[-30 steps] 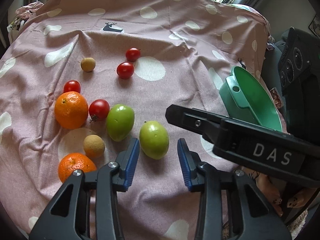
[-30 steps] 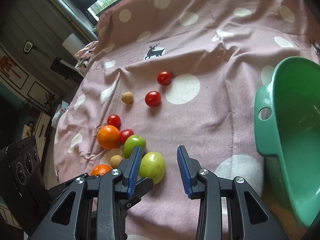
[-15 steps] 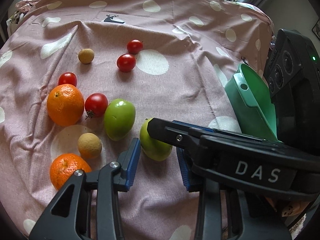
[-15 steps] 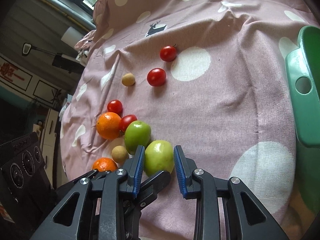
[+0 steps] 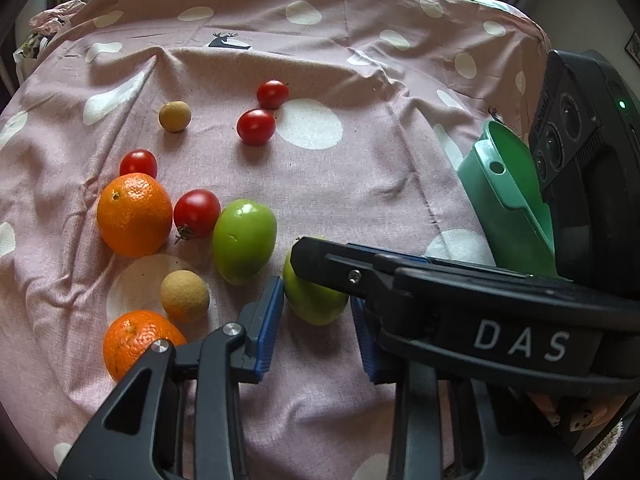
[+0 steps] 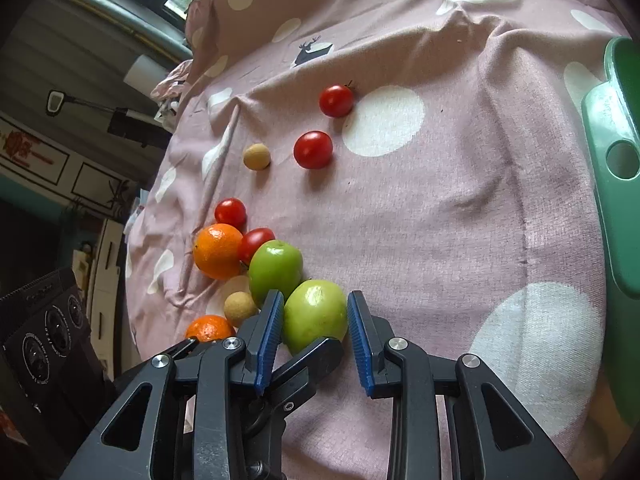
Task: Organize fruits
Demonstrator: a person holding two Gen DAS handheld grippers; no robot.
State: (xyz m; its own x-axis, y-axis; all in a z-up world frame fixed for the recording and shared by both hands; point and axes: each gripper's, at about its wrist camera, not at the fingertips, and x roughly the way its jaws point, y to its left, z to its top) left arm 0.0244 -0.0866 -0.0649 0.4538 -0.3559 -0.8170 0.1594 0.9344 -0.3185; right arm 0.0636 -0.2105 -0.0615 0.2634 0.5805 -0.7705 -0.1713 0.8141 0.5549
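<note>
While the pink cloth (image 6: 460, 220) spreads under everything, the green tub (image 6: 616, 168) sits at its right edge, well apart from the fruit. Right gripper (image 6: 316, 320) jaws are clamped on the near green fruit (image 6: 316, 312), its black arm crossing the left gripper (image 5: 316, 312), whose blue pads stand beside that fruit, grip unclear. Behind lie another green fruit (image 5: 244, 240), two oranges (image 5: 134, 214), tomatoes (image 5: 256, 126).

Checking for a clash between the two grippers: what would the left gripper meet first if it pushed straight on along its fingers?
Probably the green fruit just beyond the left gripper, already clamped by the right gripper; depth is uncertain.
</note>
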